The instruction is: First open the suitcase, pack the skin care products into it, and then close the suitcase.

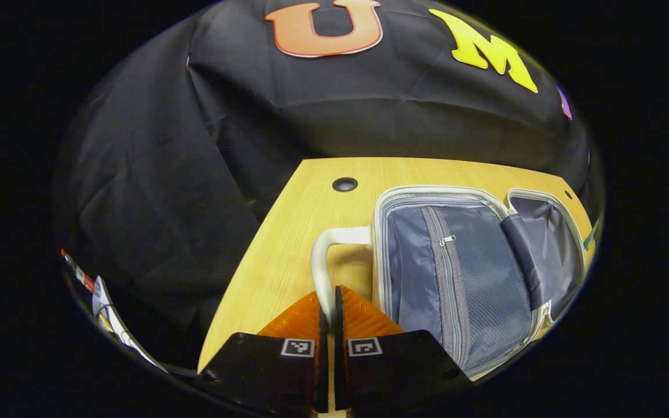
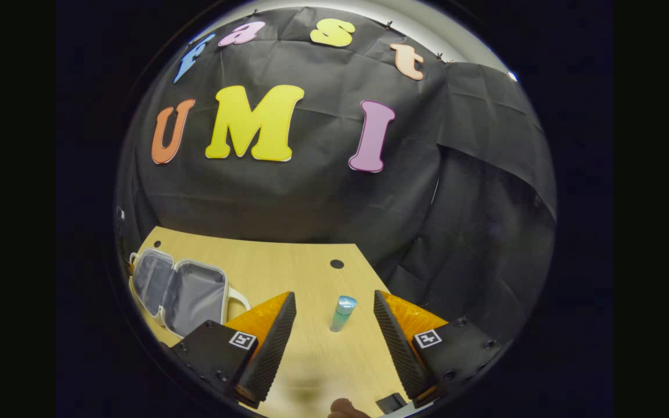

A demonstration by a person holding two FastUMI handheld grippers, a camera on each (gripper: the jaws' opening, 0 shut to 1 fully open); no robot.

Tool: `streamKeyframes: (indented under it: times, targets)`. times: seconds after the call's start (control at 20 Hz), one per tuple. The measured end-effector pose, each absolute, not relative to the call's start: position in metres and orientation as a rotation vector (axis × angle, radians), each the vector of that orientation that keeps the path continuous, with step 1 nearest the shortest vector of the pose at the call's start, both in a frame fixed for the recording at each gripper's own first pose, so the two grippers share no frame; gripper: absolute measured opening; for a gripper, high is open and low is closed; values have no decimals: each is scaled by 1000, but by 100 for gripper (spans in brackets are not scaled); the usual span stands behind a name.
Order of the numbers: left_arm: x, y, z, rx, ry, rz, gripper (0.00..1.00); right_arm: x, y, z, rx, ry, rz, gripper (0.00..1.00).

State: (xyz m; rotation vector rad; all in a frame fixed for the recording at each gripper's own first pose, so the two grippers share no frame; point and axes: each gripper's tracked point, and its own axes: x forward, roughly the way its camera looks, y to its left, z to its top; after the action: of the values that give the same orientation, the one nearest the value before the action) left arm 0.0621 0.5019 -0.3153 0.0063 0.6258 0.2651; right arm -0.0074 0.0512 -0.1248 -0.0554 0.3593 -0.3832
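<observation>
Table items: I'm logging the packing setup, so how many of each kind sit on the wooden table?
Open white suitcase with grey lining: 1
Small blue-green skin care tube standing upright: 1
Total: 2

Bare table (image 2: pixel 311 278) around upright tube (image 2: pixel 342 312); open suitcase (image 2: pixel 186 296) well left

suitcase (image 1: pixel 456 273): right and lower edges of the open case run out of the left gripper view; outer shell hidden beneath the lining.
handle (image 1: pixel 334 255): near end hidden between the left gripper (image 1: pixel 330 316) fingers.
tube (image 2: pixel 342 313): label too small to tell.
tabletop (image 2: pixel 288 273): near edge cut off, blurred low down in the right gripper view.
</observation>
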Motion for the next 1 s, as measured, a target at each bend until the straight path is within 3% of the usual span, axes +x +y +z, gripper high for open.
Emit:
streamKeyframes:
  times: [0.15,0.4,0.6,1.0]
  targets:
    - [60,515,-323,11,610,286,24,-10,46,-130,-75,364,-384,80]
    - [47,512,-294,-10,555,321,96,-9,34,-137,-71,351,-341,80]
    - [43,457,-248,-13,492,288,99,-10,14,-148,-64,345,-301,80]
    - [49,248,-186,-56,389,93,99,-4,-25,-159,-103,329,-171,80]
